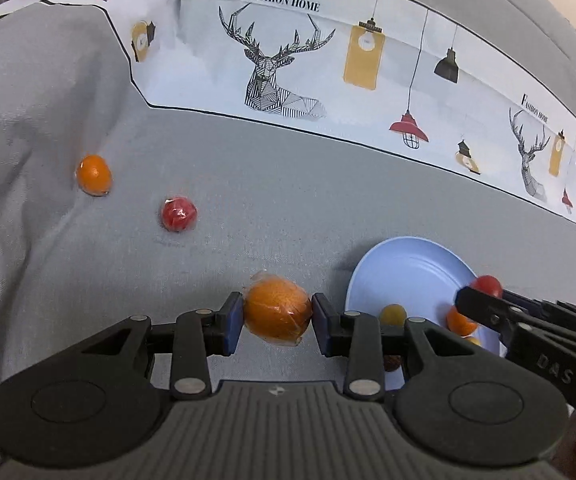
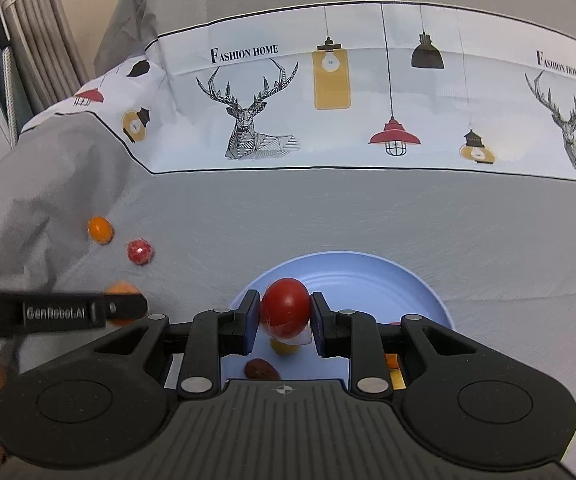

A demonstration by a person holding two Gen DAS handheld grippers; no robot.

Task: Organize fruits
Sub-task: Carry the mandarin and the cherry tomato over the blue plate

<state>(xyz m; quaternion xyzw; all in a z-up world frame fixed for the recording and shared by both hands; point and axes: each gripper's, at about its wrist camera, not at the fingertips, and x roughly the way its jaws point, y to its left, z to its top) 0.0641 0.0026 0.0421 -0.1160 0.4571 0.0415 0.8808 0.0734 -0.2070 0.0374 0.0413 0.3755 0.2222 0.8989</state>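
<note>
Now orange [image 1: 278, 312] clamped in left gripper [image 1: 278, 322]; tomato [image 2: 286, 308] in right gripper [image 2: 284, 322]

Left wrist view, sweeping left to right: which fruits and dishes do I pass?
Loose orange fruit → wrapped red fruit → orange held in the left tongs → blue plate → red fruit in the right tongs.

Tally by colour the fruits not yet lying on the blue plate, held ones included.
Orange: 2 (held orange in left tongs, loose orange)
Red: 2 (held red fruit in right tongs, loose red fruit)
Total: 4
</note>
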